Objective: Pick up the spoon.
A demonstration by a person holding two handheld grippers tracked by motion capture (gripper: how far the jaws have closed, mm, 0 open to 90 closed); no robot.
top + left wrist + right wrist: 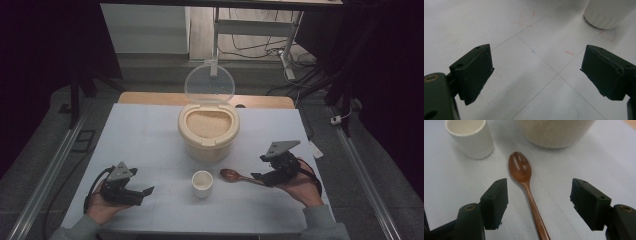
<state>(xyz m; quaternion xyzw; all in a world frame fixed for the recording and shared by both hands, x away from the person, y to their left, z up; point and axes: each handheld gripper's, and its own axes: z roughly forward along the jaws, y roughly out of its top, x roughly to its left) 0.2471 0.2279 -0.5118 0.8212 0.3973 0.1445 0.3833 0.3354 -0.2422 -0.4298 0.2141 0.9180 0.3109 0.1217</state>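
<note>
A cream rice container [208, 131] with its clear lid [209, 82] tipped up stands mid-table, full of grain. In front of it sits a small white cup [202, 183], seen too in the right gripper view [470, 137] and the left gripper view [607, 12]. A brown wooden spoon [231, 175] lies right of the cup, bowl toward it. My right gripper [256, 176] is open, and the spoon's handle [534, 205] runs between its jaws without touching them. My left gripper [148, 191] is open over bare table [534, 60], left of the cup.
The white table [150, 130] carries faint grid lines and red marks [526, 17]. A wooden strip [150, 98] edges its far side. Beyond it stand a desk frame and loose cables [260, 47] on the floor. Metal rails [45, 180] run along both sides.
</note>
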